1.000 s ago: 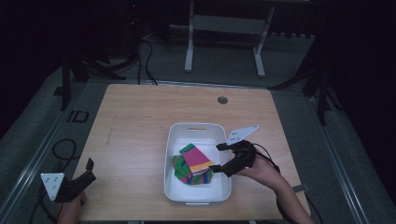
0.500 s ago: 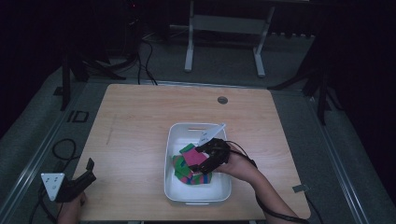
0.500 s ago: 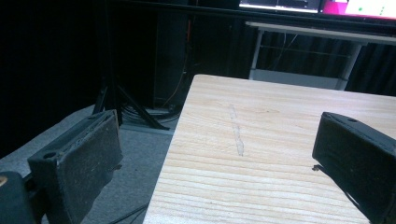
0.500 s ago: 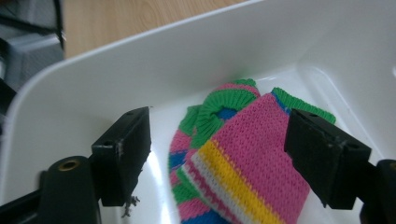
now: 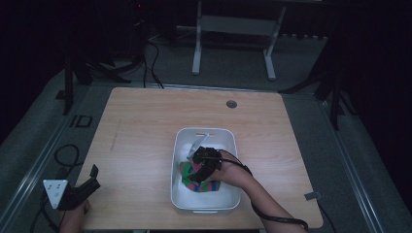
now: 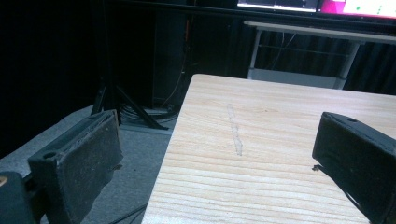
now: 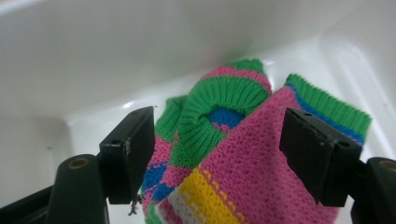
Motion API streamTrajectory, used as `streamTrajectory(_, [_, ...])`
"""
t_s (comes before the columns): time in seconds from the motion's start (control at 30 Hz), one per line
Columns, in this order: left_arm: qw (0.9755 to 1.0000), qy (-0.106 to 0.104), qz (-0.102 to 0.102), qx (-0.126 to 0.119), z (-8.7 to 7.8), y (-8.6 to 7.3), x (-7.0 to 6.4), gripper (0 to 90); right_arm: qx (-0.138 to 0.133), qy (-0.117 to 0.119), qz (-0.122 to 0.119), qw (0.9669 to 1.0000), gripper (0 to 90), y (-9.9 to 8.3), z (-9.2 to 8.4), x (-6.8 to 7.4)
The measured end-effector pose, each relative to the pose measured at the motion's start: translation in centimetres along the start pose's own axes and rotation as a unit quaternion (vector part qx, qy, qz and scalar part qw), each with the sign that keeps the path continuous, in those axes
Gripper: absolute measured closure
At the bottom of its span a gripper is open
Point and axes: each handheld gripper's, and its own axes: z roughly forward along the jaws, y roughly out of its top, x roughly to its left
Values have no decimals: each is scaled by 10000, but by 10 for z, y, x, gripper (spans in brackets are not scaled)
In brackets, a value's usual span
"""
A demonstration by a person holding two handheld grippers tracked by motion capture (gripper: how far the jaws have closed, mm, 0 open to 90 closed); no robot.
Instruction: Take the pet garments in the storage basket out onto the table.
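**My right tongs spread around a knitted piece in the white tub**

A wooden tabletop (image 5: pixel 145 141) fills the middle of the high view, with dark floor all round it. A white plastic tub (image 5: pixel 182 194) sits near the front edge, a little right of centre, with its long side running front to back.

Inside the tub, towards its front half, lies a bundle of striped knitwear (image 7: pixel 233 154) in pink, green, blue and yellow, with ribbed green cuffs. It looks like socks or something similar, though I cannot say for sure.

I judge it soft, light and floppy. It should not slip or break, but it will sag and may unfold when lifted. The thick ribbed cuff, or a folded ridge where several layers meet, seems the best place to pinch.

My right tongs (image 7: pixel 219 154) are down inside the tub, pointing at the knitwear. Their jaws are spread wide, one on each side of the bundle's raised fold, and they grip nothing yet.

My left tongs (image 6: pixel 219 158) hang just off the front left corner of the tabletop, well apart from the tub. Their jaws are spread too and hold nothing.
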Motion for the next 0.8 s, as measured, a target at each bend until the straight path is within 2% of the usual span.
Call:
streamTrajectory(0.17, [10000,9,-3,0,0,0,0,18,279,-81,-82,9995,254,3,11,5])
streamTrajectory(0.27, [10000,3,-10,0,0,0,0,18,397,-175,-167,9989,212,4,18,9])
streamTrajectory(0.37, [10000,0,1,-10,0,0,0,18,574,-441,-321,9969,185,3,25,15])
streamTrajectory(0.43, [10000,-1,-1,-12,0,0,0,18,794,-795,-574,9920,186,1,32,20])
streamTrajectory(0.47, [10000,-3,-2,-15,0,0,0,18,816,-869,-646,9908,214,0,33,22])
streamTrajectory(0.5, [10000,0,1,-10,0,0,0,18,810,-848,-656,9909,260,1,32,22])
streamTrajectory(0.53, [10000,-2,1,-14,0,0,0,18,807,-867,-717,9904,326,0,31,23])
streamTrajectory(0.6, [10000,-2,5,-14,0,0,0,18,768,-1059,-811,9881,523,0,29,24])
streamTrajectory(0.63, [10000,-2,5,-14,0,0,0,18,768,-1059,-811,9881,523,0,29,24])
streamTrajectory(0.7, [10000,2,-1,-7,0,0,0,18,769,-1258,-801,9858,629,1,28,23])
streamTrajectory(0.8, [10000,0,-9,-4,0,0,0,18,735,-1224,-825,9863,654,2,23,23])
